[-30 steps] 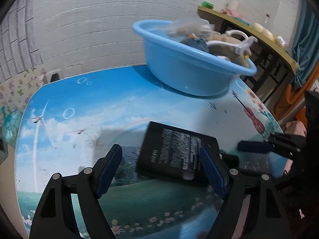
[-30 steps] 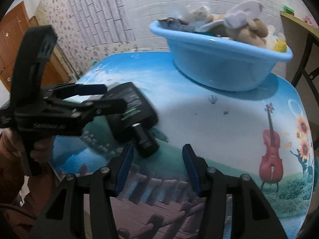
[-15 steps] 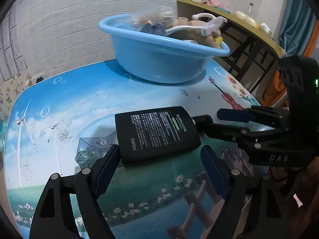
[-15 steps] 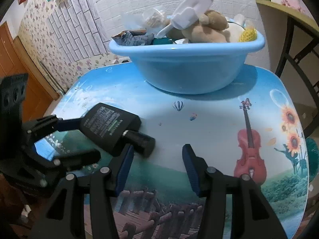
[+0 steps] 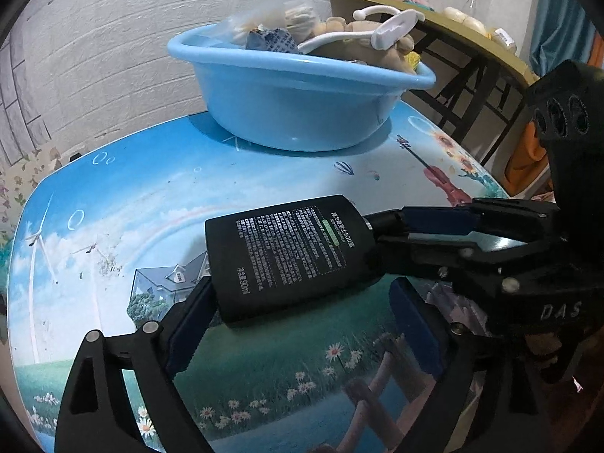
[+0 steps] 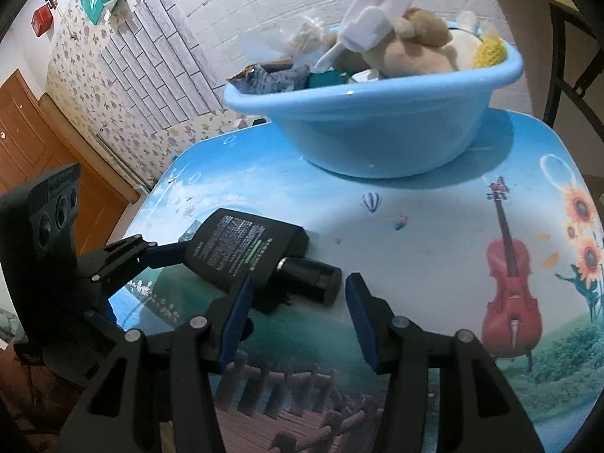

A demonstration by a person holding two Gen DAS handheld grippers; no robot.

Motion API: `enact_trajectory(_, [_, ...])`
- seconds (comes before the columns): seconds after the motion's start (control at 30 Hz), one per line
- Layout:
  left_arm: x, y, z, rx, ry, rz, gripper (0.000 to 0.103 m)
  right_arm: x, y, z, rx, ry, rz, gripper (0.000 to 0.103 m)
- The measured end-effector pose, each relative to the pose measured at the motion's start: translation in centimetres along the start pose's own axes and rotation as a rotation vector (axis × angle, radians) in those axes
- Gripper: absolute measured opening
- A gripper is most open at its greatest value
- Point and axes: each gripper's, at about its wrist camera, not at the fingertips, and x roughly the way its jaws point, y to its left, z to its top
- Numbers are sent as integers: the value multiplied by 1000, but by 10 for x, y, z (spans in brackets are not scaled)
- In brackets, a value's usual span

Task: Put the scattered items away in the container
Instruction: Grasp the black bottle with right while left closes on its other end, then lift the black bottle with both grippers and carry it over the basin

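The left gripper is spreading apart around the black bottle lying near on the bench; the right gripper (half apart, unclamped) is straddling its cap, so the basin is waiting.

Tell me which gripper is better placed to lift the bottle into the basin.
Probably left: the left gripper, whose jaws have just been opening, straddles the bottle at its wide base. The right gripper is open with only the small cap ahead of it.
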Motion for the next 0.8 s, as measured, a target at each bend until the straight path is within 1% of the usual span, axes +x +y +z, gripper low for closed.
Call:
enact_trajectory(0.1, [4,-3,1,2,-3,23,95,4,1,1,4,10,9,52])
enact_trajectory(0.2, [5,-6,1,9,-11,45,97,6,2,0,3,11,0,57])
enact_trajectory(0.37, [9,-14,1,-6,-12,90,98,4,11,-2,0,12,-29,74])
enact_trajectory(0.43, [7,-15,0,-18,-14,94,98,5,14,-2,12,15,-35,75])
enact_trajectory(0.57, [0,-13,-2,-60,-19,72,98,4,15,-2,18,18,-26,75])
enact_trajectory(0.8, [-16,-17,0,-62,-63,89,98,-13,24,2,-20,-17,-31,75])
